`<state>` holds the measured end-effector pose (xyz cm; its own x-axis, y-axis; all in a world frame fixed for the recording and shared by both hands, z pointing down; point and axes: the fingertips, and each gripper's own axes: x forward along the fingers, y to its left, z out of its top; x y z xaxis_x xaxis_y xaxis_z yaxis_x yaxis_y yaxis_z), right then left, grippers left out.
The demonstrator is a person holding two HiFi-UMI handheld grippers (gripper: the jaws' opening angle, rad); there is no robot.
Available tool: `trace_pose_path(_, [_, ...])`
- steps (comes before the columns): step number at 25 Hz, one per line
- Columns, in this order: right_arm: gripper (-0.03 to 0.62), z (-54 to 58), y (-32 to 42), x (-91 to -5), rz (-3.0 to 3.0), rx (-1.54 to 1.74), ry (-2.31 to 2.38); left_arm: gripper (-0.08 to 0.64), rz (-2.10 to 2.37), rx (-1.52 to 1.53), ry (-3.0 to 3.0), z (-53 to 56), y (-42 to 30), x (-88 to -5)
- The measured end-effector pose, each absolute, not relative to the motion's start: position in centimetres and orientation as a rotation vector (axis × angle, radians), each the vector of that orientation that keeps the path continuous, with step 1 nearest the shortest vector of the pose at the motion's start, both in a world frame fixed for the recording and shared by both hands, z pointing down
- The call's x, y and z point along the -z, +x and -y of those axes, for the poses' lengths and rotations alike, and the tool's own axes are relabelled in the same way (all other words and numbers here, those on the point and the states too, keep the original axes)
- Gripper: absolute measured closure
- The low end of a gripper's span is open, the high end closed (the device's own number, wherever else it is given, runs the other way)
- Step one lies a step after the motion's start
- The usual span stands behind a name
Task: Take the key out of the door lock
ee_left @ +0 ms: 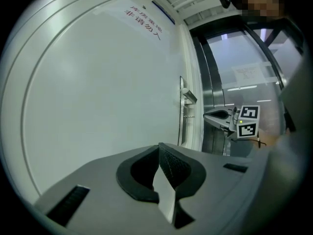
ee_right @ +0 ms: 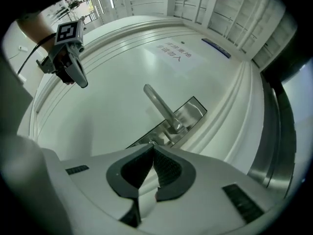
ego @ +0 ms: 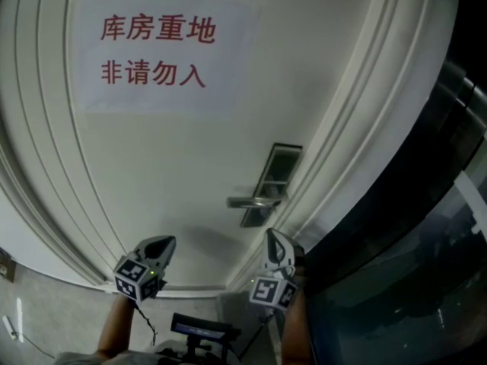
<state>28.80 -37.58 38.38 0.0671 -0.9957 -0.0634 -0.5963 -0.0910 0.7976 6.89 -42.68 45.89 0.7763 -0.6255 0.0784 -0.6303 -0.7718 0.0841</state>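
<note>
One small metal glint [ee_right: 152, 143] sat at your right gripper's [ee_right: 152, 147] clenched tips, by the lock plate [ee_right: 190, 111] near the handle [ee_right: 159, 104]; whether it was the key, unclear. Your left gripper [ee_left: 159, 147], clenched empty, hung well left.

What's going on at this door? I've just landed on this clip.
A person holds two grippers in front of a white door. The right gripper, jaws shut, points at the low end of the lock plate, under the lever handle. No key can be made out at its tips. The left gripper, also shut with nothing in it, is off to the side of the lock.
</note>
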Motion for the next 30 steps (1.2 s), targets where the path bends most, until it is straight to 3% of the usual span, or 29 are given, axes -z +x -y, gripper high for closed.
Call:
trace_pose_path(5, [0.575, 38.3, 29.4, -37.9, 1.571, 0.866, 1.747, 0.552, 1.033, -0.062, 2.85, 43.0, 6.5, -45.8])
trace_pose_path(12, [0.468, 39.9, 29.7, -38.4, 1.572, 0.847, 1.706, 0.552, 1.056, -0.057, 2.838, 43.5, 6.1, -45.9])
trace_pose_path(17, [0.428, 41.3, 30.0, -38.6, 1.595, 0.829, 1.699, 0.552, 1.075, -0.054, 2.828, 43.9, 5.7, -45.9])
trace_pose_path(30, [0.426, 43.2, 29.8, -37.6, 1.59, 0.867, 1.698, 0.552, 1.121, -0.039, 2.794, 45.2, 4.8, -46.0])
